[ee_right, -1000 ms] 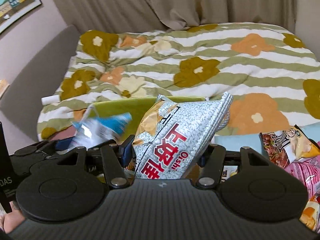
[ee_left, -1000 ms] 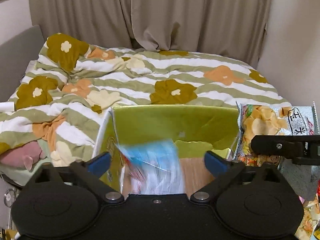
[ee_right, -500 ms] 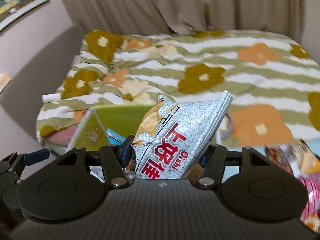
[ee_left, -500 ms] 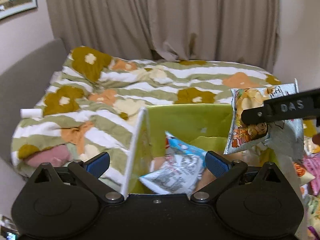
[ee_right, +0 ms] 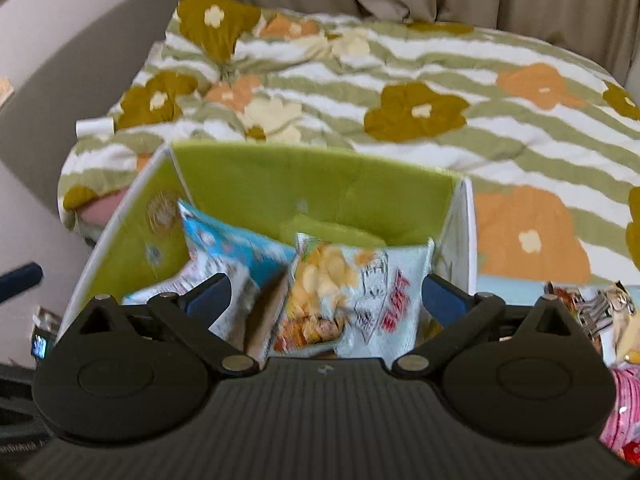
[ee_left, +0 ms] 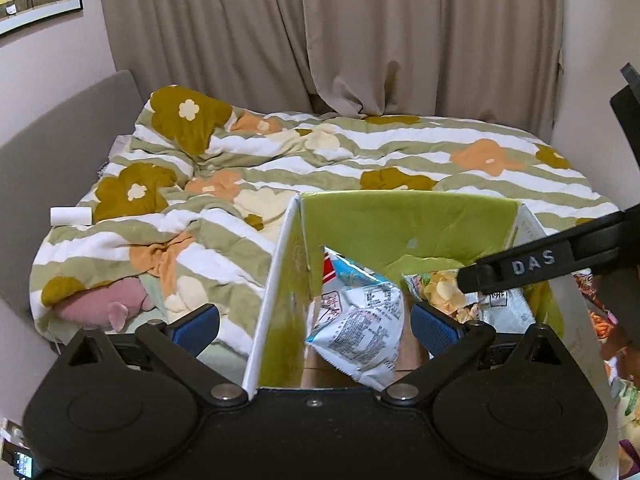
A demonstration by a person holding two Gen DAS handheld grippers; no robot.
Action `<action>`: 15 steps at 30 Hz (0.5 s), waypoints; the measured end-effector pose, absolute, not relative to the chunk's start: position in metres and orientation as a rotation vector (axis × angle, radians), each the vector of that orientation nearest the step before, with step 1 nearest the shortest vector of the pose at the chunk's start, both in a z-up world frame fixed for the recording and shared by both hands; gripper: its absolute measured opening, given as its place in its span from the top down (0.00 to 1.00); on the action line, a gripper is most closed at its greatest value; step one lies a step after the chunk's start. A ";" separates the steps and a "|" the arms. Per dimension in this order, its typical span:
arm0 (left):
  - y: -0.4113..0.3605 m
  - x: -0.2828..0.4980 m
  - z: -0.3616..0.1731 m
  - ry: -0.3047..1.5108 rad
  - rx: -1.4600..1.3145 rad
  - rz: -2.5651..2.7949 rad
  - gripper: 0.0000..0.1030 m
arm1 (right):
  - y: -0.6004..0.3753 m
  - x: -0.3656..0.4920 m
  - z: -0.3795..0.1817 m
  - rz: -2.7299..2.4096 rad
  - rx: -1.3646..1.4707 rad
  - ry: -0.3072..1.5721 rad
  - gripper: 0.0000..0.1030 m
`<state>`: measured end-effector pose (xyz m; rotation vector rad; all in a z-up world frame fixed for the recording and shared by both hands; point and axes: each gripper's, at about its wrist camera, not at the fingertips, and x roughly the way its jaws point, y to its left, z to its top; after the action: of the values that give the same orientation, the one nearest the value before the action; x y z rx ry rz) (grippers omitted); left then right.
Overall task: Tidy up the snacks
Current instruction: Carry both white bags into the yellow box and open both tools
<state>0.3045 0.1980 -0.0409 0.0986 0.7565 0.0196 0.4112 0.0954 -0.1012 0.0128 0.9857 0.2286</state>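
A cardboard box [ee_left: 404, 220] [ee_right: 312, 188] with a green inside stands open at the foot of the bed. A blue and white snack bag [ee_left: 356, 332] [ee_right: 224, 256] lies in its left half. A silver chips bag [ee_right: 344, 300] [ee_left: 452, 296] lies in its right half. My right gripper [ee_right: 326, 298] hovers over the box with its jaws opening wide; the chips bag sits below and between them, and neither pad presses on it. My left gripper [ee_left: 316, 328] is open above the box's near left corner, holding nothing. The right gripper's black body [ee_left: 536, 268] crosses the right of the left wrist view.
A flowered striped quilt [ee_left: 360, 160] covers the bed behind the box. A pink plush toy [ee_left: 104, 304] and a white roll [ee_left: 70, 216] lie at its left edge. More snack bags [ee_right: 592, 312] and a pink packet [ee_right: 624, 412] lie right of the box.
My right gripper has sunk toward the box and spread its jaws, letting go of the chips bag, which now lies in the box beside the blue bag. The left gripper stays open.
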 end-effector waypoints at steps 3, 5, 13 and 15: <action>0.200 0.303 -0.036 0.749 0.084 0.009 0.00 | 0.095 0.404 -0.097 0.224 0.000 0.986 0.00; 0.201 0.302 -0.032 0.743 0.081 0.003 0.00 | 0.095 0.399 -0.091 0.217 0.001 0.976 0.00; 0.201 0.288 -0.011 0.667 0.049 -0.073 0.00 | 0.089 0.370 -0.057 0.169 0.023 0.881 0.00; 0.199 0.284 -0.007 0.649 0.047 -0.098 0.00 | 0.086 0.359 -0.049 0.147 0.022 0.860 0.00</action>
<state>0.2842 0.1988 -0.0069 0.0466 0.6490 -0.0981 0.3594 0.0858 -0.0493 0.0219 0.8597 0.1467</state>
